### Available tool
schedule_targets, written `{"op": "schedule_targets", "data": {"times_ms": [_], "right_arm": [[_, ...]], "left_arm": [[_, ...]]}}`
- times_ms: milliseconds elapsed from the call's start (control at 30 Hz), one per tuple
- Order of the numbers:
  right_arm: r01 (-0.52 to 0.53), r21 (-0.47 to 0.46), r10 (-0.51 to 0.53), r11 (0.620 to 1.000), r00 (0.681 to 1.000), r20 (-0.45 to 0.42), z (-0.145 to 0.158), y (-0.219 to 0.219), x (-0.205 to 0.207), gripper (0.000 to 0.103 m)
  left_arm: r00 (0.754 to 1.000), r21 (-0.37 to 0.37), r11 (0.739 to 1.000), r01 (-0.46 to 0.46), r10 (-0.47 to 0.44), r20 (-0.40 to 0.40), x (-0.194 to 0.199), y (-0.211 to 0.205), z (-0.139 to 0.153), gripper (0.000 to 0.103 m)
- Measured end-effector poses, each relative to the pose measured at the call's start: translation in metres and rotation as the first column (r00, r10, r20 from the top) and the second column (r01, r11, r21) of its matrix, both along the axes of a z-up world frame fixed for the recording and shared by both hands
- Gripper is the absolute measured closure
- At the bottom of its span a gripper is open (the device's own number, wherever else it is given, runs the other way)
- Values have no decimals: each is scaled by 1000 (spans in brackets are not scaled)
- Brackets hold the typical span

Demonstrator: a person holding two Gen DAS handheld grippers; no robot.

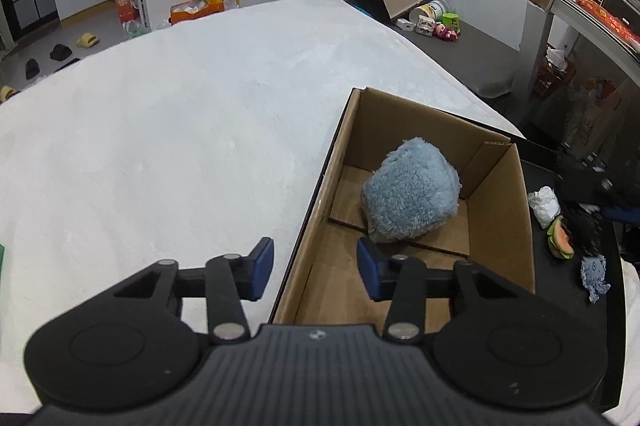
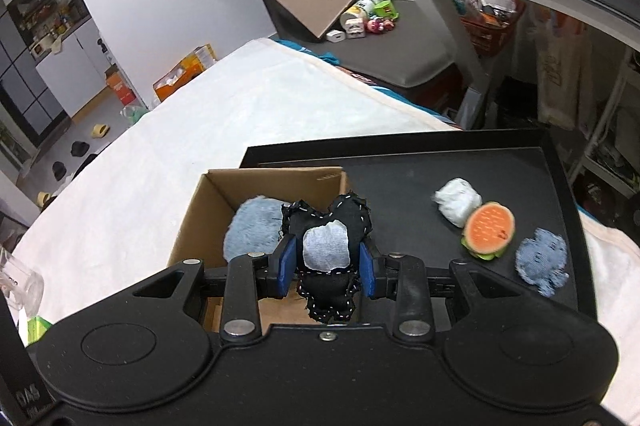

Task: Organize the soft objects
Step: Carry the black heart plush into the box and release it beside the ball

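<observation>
Right gripper (image 2: pixel 327 268) clamped on black stuffed toy (image 2: pixel 328 246), carried above box (image 2: pixel 188 226) for dropping in. Blue plush (image 1: pixel 412 192) already inside — left gripper (image 1: pixel 316 272) empty, straddling box's near wall.

L gripper (image 1: pixel 316 272) hangs over near-left wall of cardboard box (image 1: pixel 504 218), jaws apart, nothing btwn pads. Fluffy blue plush (image 1: pixel 412 190) lies inside box. Black tray (image 1: pixel 568 290) to the right w/ white wad (image 1: pixel 545 205), burger toy (image 1: pixel 562 237), small blue plush (image 1: pixel 594 276).
</observation>
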State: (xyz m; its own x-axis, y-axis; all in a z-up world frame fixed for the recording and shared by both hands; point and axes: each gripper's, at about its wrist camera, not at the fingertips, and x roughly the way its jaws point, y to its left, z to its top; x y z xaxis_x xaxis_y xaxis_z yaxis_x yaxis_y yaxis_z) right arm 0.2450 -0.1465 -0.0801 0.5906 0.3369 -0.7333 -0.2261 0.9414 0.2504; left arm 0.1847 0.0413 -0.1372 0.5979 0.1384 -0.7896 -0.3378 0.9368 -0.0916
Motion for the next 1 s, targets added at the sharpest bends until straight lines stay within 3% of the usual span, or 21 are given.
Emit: {"op": "schedule_targets", "data": {"times_ms": [200,367,567,767,1000], "right_arm": [[-18,-31,18,999,1000,6,-3,25,7,70],[-17,-63,18,998,1000,22,-4,40,11,69],[-2,-123,8,992,999,48,-7,50,23,65],[28,-124,-24,992,999,30,-6,49,28,48],[37,-121,-34,992,999,25,-1,39,18,46]], "left_arm": [[1000,-27,1000,4,-4,17,-4,5,-4,82],[999,-48,999,-1,2,33,-6,11,-6,90],[999,-69,998,3,-1,36,-7,15,-6,90],[999,-83,997,-4,7,43,-10,20,-5,90],[999,-76,997,-2,6,46,-11,18,-2,90]]}}
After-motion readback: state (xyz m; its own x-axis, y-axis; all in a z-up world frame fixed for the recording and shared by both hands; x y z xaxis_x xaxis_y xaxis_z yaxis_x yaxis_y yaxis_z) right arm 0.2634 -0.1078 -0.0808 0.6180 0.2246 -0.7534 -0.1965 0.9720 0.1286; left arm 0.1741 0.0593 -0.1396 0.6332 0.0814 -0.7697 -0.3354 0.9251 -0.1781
